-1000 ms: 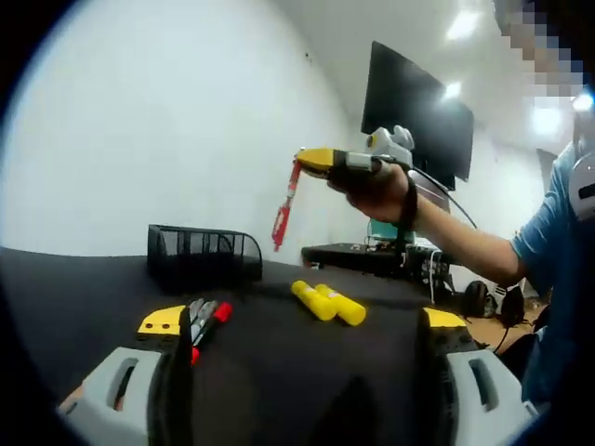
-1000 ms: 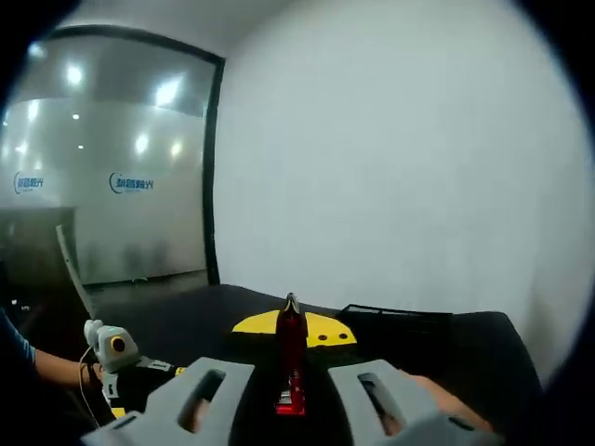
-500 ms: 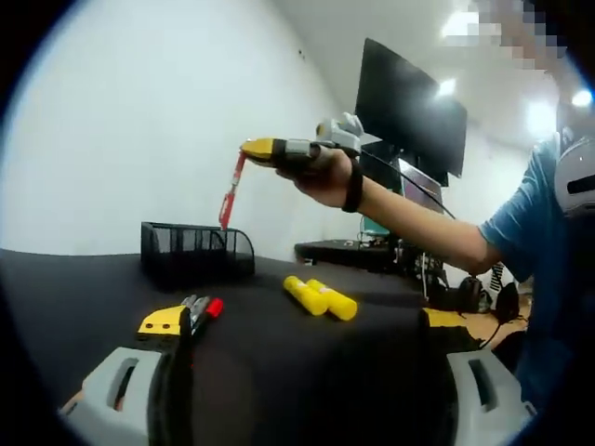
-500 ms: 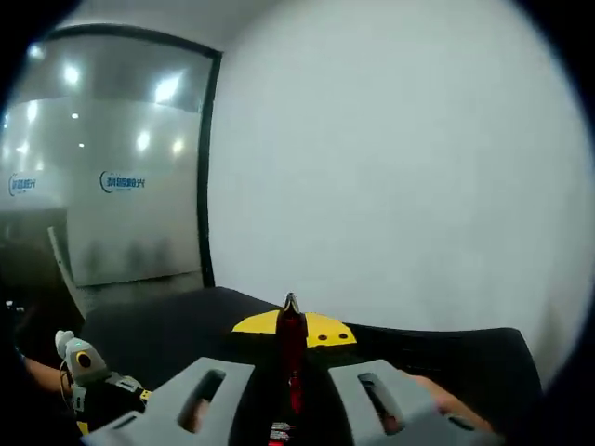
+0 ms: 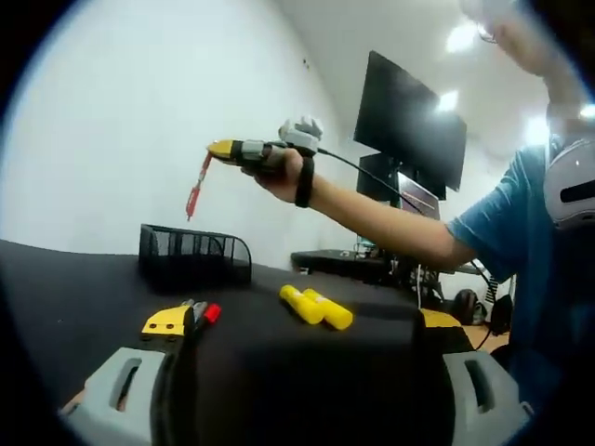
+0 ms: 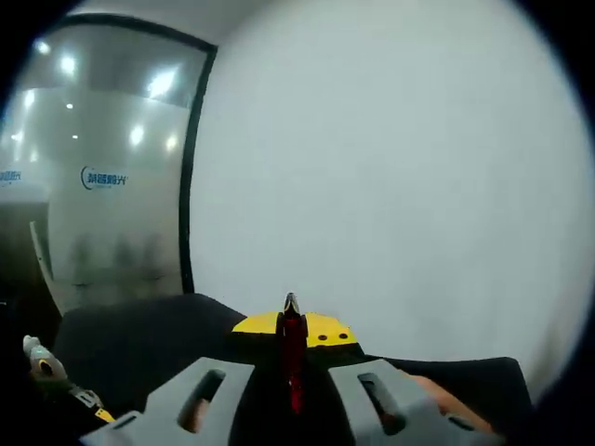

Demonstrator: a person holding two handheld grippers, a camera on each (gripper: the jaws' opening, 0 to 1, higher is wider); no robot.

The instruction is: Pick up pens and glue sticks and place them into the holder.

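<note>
Right gripper (image 5: 223,150) clamped on red pen (image 5: 197,187) above holder (image 5: 193,257); left gripper (image 5: 297,321) apart; glue sticks (image 5: 314,308) on counter (image 5: 74,288).

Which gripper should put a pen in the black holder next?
The right gripper, probably. It is shut on a red pen and is held above the black mesh holder. The left gripper is open and holds nothing, low over the table.
</note>
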